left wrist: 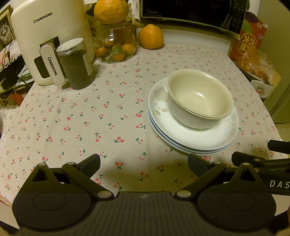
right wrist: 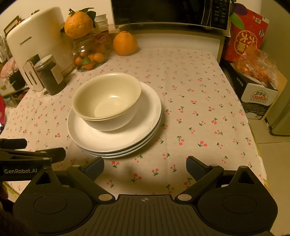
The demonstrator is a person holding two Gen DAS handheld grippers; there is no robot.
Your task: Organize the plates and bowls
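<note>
Two nested cream bowls [left wrist: 199,98] [right wrist: 107,101] sit on a stack of three white plates [left wrist: 183,138] [right wrist: 112,143] on the cherry-print tablecloth. My left gripper [left wrist: 144,165] is open and empty, low over the cloth, with the stack ahead and to its right. My right gripper [right wrist: 145,167] is open and empty, with the stack ahead and to its left. Each gripper shows at the edge of the other's view, in the left wrist view [left wrist: 261,159] and in the right wrist view [right wrist: 32,154].
At the back left stand a white Changhong appliance [left wrist: 49,40], a dark jar [left wrist: 76,63] and a glass jar of small oranges [left wrist: 116,45]. A large orange [left wrist: 150,36] and a microwave [left wrist: 192,10] are behind. Boxes and bagged fruit [right wrist: 253,72] stand right of the table edge.
</note>
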